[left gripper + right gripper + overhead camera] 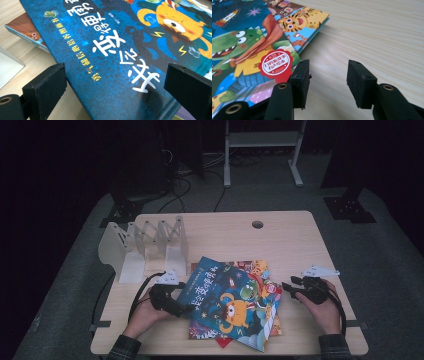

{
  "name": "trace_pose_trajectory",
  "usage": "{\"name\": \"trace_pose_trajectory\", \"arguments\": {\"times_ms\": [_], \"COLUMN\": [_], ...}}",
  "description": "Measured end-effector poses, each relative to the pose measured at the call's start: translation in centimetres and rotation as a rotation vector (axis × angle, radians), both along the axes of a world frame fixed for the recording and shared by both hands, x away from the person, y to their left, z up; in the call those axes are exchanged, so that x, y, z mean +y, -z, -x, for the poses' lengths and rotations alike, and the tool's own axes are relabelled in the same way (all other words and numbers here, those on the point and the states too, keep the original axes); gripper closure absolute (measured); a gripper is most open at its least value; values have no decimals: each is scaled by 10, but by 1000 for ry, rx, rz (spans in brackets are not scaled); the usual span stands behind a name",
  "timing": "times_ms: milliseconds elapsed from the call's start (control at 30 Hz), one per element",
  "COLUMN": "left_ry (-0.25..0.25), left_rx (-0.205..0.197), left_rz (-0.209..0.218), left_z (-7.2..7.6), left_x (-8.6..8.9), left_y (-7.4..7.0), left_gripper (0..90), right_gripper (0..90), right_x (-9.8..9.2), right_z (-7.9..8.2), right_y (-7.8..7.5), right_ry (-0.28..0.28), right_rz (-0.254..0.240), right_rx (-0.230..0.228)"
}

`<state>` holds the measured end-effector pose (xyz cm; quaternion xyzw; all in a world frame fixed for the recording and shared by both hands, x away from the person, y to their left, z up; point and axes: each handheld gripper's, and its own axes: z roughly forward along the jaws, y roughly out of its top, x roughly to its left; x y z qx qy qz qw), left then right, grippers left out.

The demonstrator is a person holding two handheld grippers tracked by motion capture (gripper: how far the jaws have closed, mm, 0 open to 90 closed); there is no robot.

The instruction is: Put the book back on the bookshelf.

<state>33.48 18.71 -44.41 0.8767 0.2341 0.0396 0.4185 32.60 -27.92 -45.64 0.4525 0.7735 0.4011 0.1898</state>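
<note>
A: Blue picture book (pixel 235 302) on top of a fanned stack, low centre of the table (pixel 295 240), spine toward eight o'clock. White folding book rack (pixel 145 247) at ten o'clock from the stack, standing free.

B: Left hand-held gripper (pixel 186 309)?

A: Open wide. In the left gripper view, spine edge of the blue picture book (pixel 120 55) between the pads (pixel 47 85), neither pad pressing on it. Nothing held.

B: Right hand-held gripper (pixel 287 287)?

A: At three o'clock of the stack, about half open, empty. In the right gripper view, near pad (pixel 300 80) just beside the corner of the cover with the red sticker (pixel 276 65); far pad over bare wood. Tiger-cover book (pixel 304 22) underneath, jutting toward twelve o'clock.

B: Step in hand?

A: Judged: securing the top book for lifting toward the rack. Advisable: seat the left pads square across the spine before closing, deep enough not to slip. Take the top cover alone with the right, not the books beneath. Lift level, both sides together, to avoid dragging the lower books.
</note>
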Motion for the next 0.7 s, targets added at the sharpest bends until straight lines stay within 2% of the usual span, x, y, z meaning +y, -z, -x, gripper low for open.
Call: {"name": "trace_pose_trajectory", "arguments": {"times_ms": [133, 300, 467, 700], "left_ry": [0, 5, 5, 5], "left_rx": [0, 3, 9, 20], "left_rz": [5, 11, 23, 42], "left_z": [8, 14, 20, 24], "left_x": [1, 3, 4, 6], "left_y": [0, 0, 0, 1], "left_gripper": [35, 36, 36, 36], "right_gripper": [522, 529, 535, 500], "right_x": [1, 5, 7, 9], "right_z": [-6, -15, -22, -30], "right_y": [1, -1, 1, 2], "right_ry": [7, 18, 30, 47], "right_rz": [-10, 2, -18, -18], "right_rx": [-1, 0, -6, 20]}}
